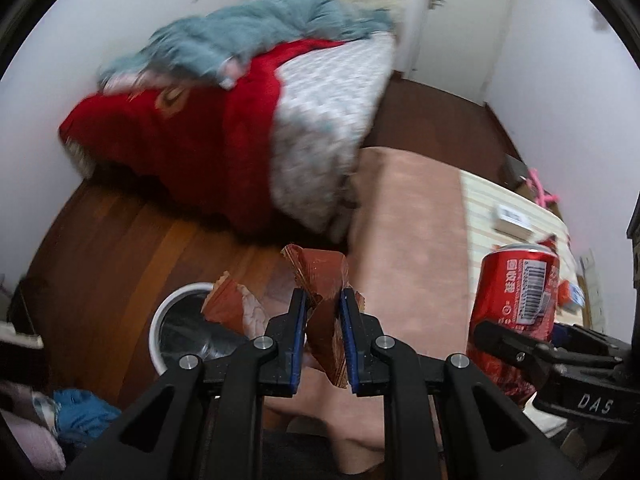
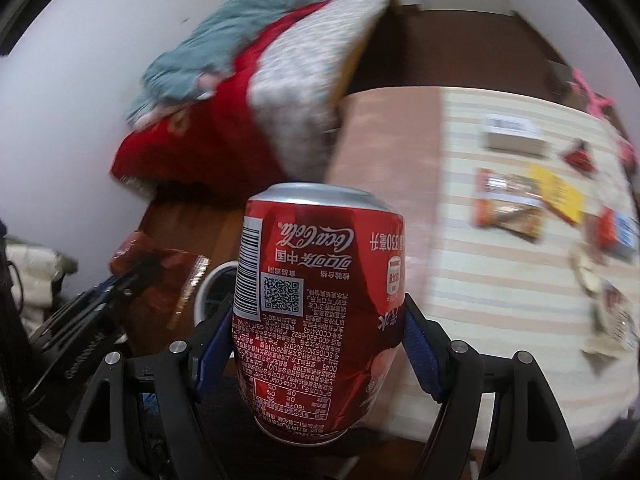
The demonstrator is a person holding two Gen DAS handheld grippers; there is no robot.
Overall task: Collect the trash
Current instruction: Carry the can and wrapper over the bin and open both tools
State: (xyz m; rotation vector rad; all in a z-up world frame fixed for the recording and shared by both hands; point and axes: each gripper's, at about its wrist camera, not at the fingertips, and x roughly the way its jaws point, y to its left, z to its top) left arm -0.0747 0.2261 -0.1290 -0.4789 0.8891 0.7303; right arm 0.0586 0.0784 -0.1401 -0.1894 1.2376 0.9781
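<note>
Below, both of your grippers are loaded. Your left gripper (image 1: 323,300) has its blue-padded fingers (image 1: 298,332) pressed together on a crumpled brown wrapper (image 1: 320,276), whose torn upper edge stands up between and above the tips, while its lower part hangs down between the pads. Just left of those fingers and lower in the left wrist view sits a white-rimmed bin (image 1: 160,320) with a dark liner, on the wooden floor (image 1: 100,248); the wrapper is near its rim, though you cannot tell whether it is directly over the opening. Your right gripper (image 2: 316,344) is clamped on a dented red Coca-Cola can (image 2: 316,300), held upside down so that its print reads inverted, with one blue pad (image 2: 212,352) against each flank. From the left wrist camera the same can (image 1: 516,300) appears at the right, well apart from the wrapper. From the right wrist camera the bin's rim (image 2: 204,284) shows just behind the can's left side. A table under a striped cloth (image 2: 500,280) lies to the right, still bearing several blurred packets (image 2: 508,204). A bed heaped with red (image 1: 180,152) and grey-blue bedding (image 1: 248,36) fills the background against the wall
</note>
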